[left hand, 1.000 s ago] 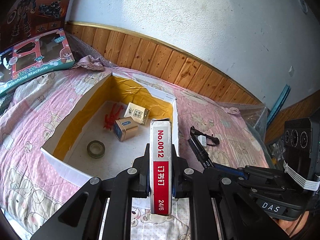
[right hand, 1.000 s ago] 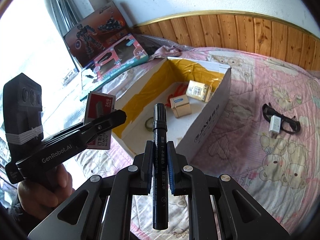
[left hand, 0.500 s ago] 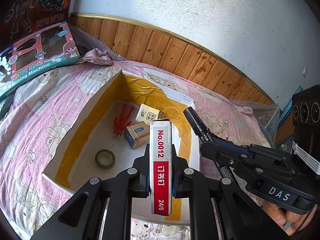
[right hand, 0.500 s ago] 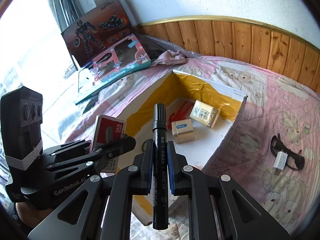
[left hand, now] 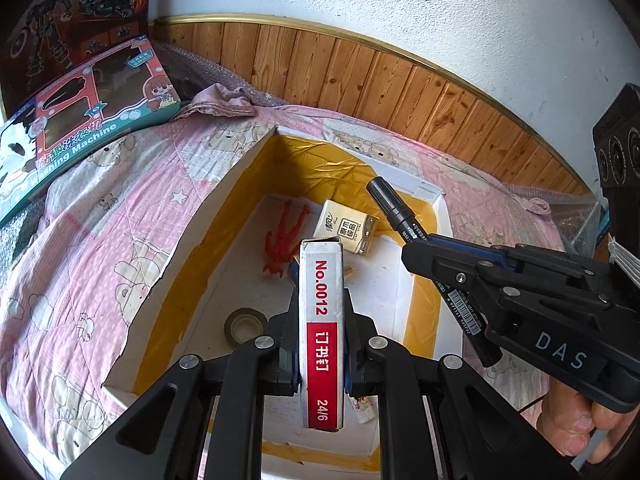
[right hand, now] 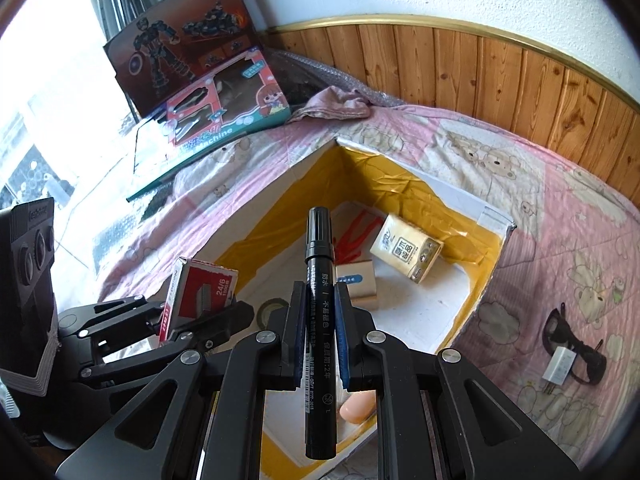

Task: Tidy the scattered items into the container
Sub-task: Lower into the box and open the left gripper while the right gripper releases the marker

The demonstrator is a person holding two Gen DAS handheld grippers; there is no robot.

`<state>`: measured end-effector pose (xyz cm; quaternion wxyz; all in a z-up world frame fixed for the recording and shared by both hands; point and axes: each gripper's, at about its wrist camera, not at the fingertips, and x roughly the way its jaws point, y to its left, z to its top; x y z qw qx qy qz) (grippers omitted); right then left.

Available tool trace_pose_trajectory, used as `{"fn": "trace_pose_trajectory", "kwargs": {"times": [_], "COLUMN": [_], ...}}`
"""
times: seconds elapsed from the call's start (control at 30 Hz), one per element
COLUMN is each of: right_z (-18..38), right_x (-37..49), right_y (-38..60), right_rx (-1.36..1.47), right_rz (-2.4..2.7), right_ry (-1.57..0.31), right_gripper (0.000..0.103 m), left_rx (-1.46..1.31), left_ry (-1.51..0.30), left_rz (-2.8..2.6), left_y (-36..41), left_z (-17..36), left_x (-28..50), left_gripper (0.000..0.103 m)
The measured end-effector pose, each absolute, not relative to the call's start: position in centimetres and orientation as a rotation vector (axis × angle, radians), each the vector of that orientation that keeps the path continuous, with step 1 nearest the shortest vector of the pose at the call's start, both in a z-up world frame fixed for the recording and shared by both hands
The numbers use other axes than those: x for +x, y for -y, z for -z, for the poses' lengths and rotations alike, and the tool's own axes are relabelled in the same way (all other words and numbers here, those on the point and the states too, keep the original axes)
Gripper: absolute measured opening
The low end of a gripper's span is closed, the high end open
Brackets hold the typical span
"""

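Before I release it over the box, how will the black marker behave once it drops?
The black marker looks round and smooth, so it will likely roll on the cardboard box floor until a wall or the gold tissue pack stops it. It seems rigid and light, so a short drop from the right tongs should not harm it.

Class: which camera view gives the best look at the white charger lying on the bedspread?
The right wrist view. There the charger lies in plain sight on the bedspread, beside the box, on a black cable. The left wrist view does not show it.
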<state>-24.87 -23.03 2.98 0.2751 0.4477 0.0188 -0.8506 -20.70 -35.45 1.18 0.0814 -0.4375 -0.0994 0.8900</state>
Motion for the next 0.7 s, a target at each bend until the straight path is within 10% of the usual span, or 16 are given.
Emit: {"fn": "trace_pose_trajectory", "kwargs": {"times": [0.43,0.57,0.7], "right_z": [-0.4,0.0,-0.1], "right_x": [-28.4,-28.6,-28.3], "right_y": [23.1,22.7,22.7], "right_rx": [1.289,1.296,1.287], "right_rz": [2.310,2.324,2.338], "right_ry": [-0.068,-0.083,-0.105], "right_gripper": [0.016,0.017,0.017], "left_rx": [-1.362,-1.364,-1.365], "left_ry": [0.362,0.363,0.375], "left_rz": [-2.607,-2.608,-2.594], "left_y": [35.5,35.3,35.1], "left_z": [0.2,0.6,0.8], "left_x": [-23.2,-23.4,-23.4], "left_gripper": [0.016,0.038,0.038]}}
